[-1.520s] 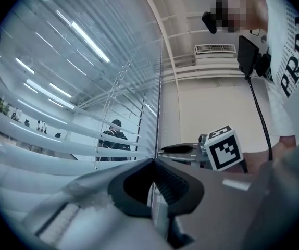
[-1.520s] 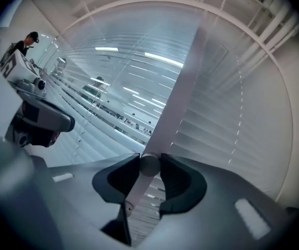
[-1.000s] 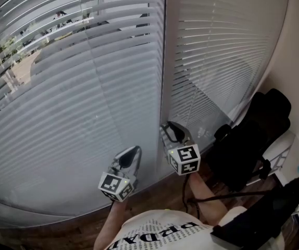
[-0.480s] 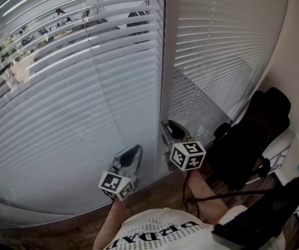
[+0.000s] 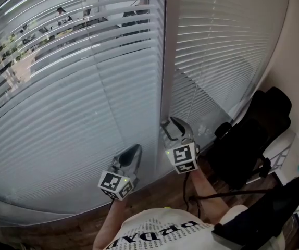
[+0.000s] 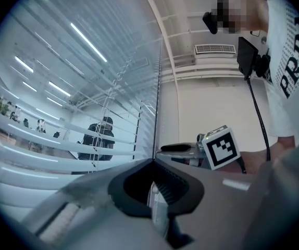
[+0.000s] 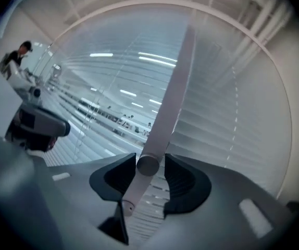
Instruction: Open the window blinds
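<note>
- Beyond the glass, an office is glimpsed through the upper slats of the window blinds [image 5: 87,103]; lower down they are mostly closed.
- Their tilt wand [image 7: 165,108] is flanked by the right hand-held gripper [image 7: 150,166], whose jaws have just been opened and now stand released around it.
- The left hand-held gripper [image 5: 130,158] is kept clenched on nothing.
- Wand-twisting is judged the step in hand; next, the wand needs to be clamped and rolled.

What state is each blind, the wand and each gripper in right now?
Left blind: lowered, upper slats tilted open, lower slats look shut.
Right blind: lowered, slats look shut.
Right gripper: open, jaws have just been opening, wand between them.
Wand: hanging, not clamped.
Left gripper: jaws together, nothing held.
</note>
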{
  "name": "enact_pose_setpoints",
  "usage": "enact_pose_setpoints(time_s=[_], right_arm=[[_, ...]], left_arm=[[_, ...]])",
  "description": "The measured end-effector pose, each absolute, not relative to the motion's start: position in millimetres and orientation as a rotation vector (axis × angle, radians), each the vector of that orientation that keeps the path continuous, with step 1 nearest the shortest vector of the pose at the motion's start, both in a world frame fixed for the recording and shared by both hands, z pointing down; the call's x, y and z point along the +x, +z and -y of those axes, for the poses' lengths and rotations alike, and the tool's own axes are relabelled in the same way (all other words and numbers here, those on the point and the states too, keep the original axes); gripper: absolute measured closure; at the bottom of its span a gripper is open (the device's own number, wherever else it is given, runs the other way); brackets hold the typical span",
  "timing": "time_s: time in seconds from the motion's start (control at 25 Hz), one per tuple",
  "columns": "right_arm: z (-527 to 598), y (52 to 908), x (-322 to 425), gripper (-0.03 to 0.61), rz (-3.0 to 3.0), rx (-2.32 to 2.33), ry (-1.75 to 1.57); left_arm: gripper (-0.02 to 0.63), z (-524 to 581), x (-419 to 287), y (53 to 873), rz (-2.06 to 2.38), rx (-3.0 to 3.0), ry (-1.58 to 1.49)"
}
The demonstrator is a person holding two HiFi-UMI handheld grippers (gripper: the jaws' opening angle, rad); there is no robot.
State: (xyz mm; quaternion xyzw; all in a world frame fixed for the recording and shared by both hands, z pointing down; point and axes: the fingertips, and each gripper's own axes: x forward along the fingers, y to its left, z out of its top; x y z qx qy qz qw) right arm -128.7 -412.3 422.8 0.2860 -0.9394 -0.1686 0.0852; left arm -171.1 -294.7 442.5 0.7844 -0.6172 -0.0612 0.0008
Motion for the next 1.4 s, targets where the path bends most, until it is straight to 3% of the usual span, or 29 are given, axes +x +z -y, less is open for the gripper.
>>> enact_pose_setpoints(time_s=[0.2,0.44,1.4], right_arm=[[409.2,426.5,-134.5,0.421,2.652,0.84,-0.783],[409.0,427.5,-135.1,0.445,2.67,0.837,-0.777],[421.3,429.4,-127.0,0.445,3.013,0.89,0.025]], left_arm=[[0.621,295.5,-168.5,442.2,1.933,2.469,-0.192],[0.621,295.5,-168.5,442.6,1.938,2.467,-0.189],[0.621,296.4,-170.4,444.8,1.943,2.457,-0.193]])
